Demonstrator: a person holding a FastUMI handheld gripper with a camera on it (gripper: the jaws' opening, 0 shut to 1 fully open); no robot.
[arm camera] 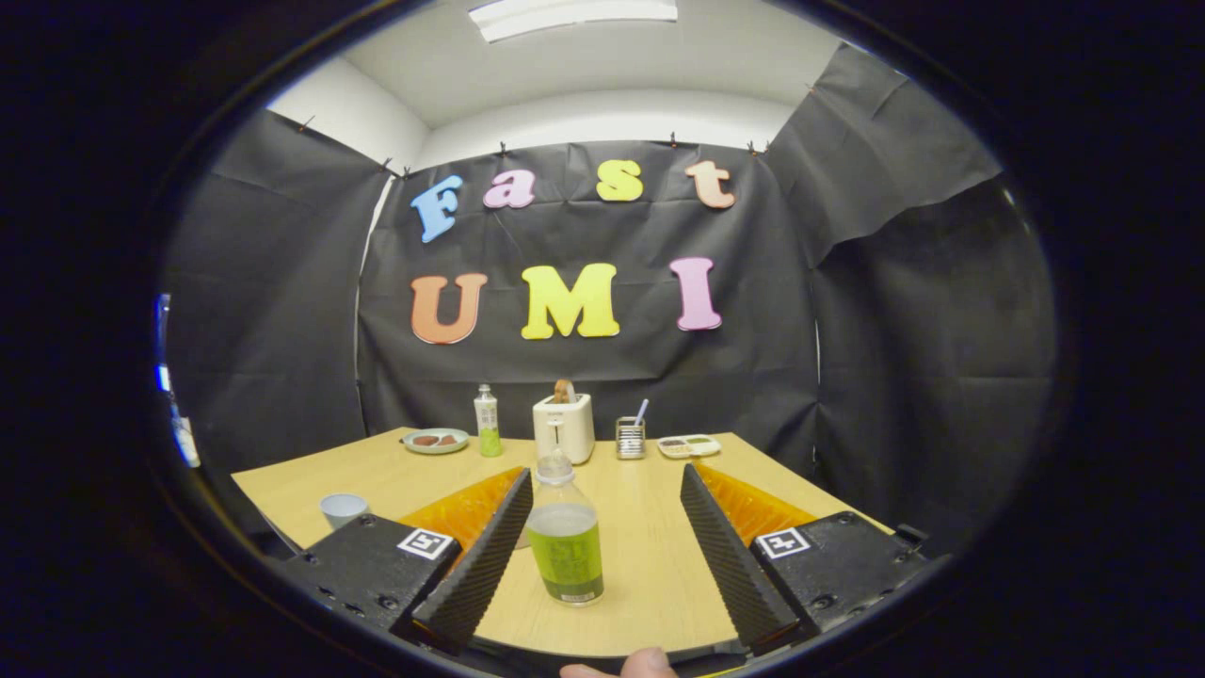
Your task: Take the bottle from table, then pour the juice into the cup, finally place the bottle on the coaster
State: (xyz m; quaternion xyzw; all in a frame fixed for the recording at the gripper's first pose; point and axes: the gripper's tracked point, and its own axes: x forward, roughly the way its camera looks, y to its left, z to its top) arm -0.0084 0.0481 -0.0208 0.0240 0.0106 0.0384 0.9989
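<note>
A clear bottle with green juice in its lower half and a pale cap stands upright on the wooden table. It is between my fingers, close to the left finger and well apart from the right finger. My gripper is open, with neither finger touching the bottle. A small pale cup stands on the table beyond and to the left of the left finger.
Along the table's far edge stand a plate with food, a second small bottle with green liquid, a white toaster, a metal holder and a compartment tray. A person's fingertip shows under the gripper.
</note>
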